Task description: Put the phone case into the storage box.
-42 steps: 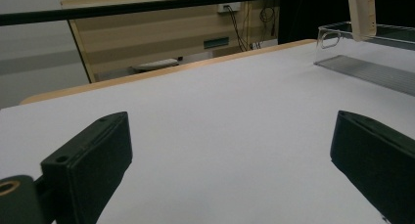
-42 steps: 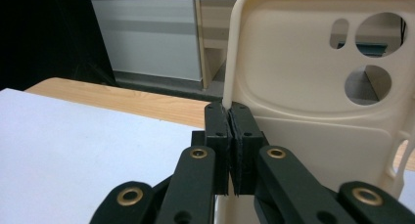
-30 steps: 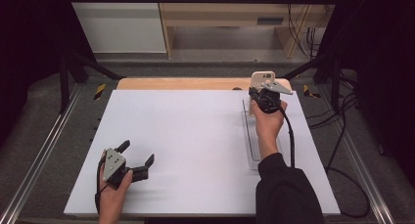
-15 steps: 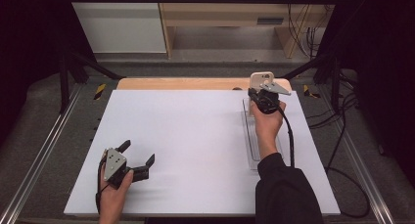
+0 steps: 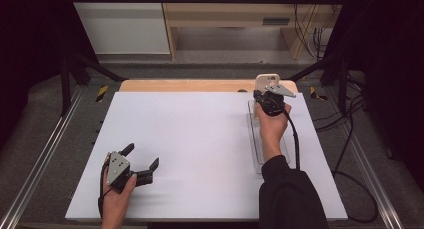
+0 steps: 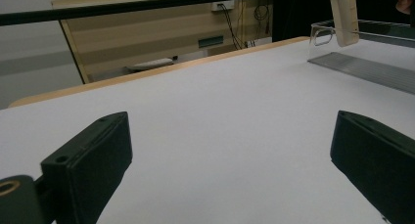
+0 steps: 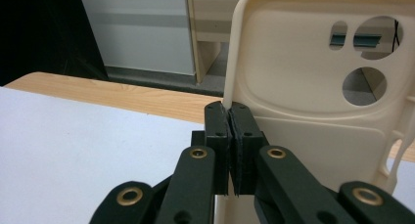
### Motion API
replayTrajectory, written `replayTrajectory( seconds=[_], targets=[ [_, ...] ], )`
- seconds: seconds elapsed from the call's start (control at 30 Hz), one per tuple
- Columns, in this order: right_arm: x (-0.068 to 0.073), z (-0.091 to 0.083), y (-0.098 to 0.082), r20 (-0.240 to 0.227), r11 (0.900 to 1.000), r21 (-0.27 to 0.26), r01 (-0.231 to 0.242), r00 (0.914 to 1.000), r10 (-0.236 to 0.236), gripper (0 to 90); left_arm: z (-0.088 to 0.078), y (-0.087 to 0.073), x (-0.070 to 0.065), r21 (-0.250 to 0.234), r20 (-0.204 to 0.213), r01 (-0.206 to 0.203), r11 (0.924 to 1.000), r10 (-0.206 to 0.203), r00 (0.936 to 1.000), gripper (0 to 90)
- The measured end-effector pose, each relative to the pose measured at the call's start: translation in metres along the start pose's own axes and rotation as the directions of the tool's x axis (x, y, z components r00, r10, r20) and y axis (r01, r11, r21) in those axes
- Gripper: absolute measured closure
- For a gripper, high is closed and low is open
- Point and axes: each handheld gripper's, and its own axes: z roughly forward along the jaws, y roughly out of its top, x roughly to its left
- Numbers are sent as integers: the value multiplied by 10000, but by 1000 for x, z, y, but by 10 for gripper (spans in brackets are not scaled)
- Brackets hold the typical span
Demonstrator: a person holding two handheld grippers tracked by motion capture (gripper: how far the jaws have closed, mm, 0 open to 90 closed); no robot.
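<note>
A cream phone case (image 5: 267,81) with camera cut-outs stands upright over the table's far right part. My right gripper (image 5: 264,90) is shut on its left edge; in the right gripper view the jaws (image 7: 229,122) pinch the thin rim of the case (image 7: 313,87). My left gripper (image 5: 142,156) rests low on the white tabletop (image 5: 200,134) near the front left, open, with nothing between its jaws (image 6: 230,150). The left gripper view has the case (image 6: 345,18) far off at upper right.
A clear plastic tray (image 5: 255,139) lies lengthwise under the right forearm, its ribbed floor (image 6: 362,67) visible from the left gripper. A wooden strip (image 5: 190,85) edges the table's far side. Cables (image 5: 350,154) trail off the right edge.
</note>
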Motion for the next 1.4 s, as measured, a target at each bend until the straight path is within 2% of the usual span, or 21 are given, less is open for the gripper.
replayTrajectory(
  seconds=[0.47,0.57,1.4],
  targets=[
    [0,6,-3,9,10000,31,-17,10000,17,878,0,0,0,-11,21,10,10000,-10,10000,19],
    [0,7,-4,-126,9998,-194,-31,9999,28,878,1,0,0,-7,35,8,10000,-7,10000,19],
    [-3,24,-15,234,9998,40,-186,9996,185,877,1,0,0,-6,100,20,10000,-20,9999,19]
  ],
)
